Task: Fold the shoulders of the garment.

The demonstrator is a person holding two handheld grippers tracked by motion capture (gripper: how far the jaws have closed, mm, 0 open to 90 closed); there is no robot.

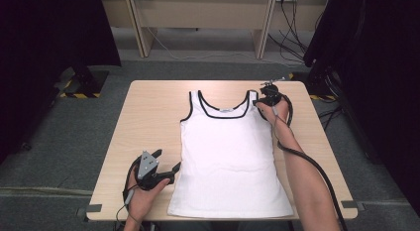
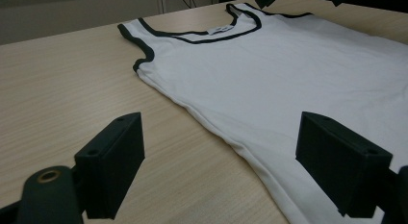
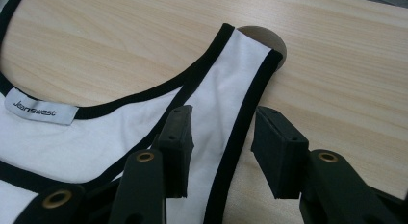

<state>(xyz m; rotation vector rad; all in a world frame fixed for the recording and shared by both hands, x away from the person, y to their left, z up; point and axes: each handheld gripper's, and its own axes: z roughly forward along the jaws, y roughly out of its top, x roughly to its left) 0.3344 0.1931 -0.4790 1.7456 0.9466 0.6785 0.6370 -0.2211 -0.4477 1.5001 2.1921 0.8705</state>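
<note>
A white tank top (image 1: 228, 156) with black trim lies flat on the wooden table (image 1: 148, 117), neckline at the far side. My left gripper (image 1: 167, 160) rests at the near left, beside the shirt's left side. In the left gripper view it (image 2: 223, 161) stands wide open, with the shirt's side edge (image 2: 240, 152) running between the jaws. My right gripper (image 1: 258, 101) is at the far right shoulder strap. In the right gripper view it (image 3: 223, 147) is open, its jaws straddling the strap's (image 3: 226, 89) outer black trim on the table.
A neck label (image 3: 41, 108) sits inside the neckline. A round hole (image 3: 272, 39) in the table lies under the strap's tip. Black curtains (image 1: 44, 42) flank the table, and a desk with cables (image 1: 208, 23) stands beyond it. Bare wood (image 1: 148, 107) lies left of the shirt.
</note>
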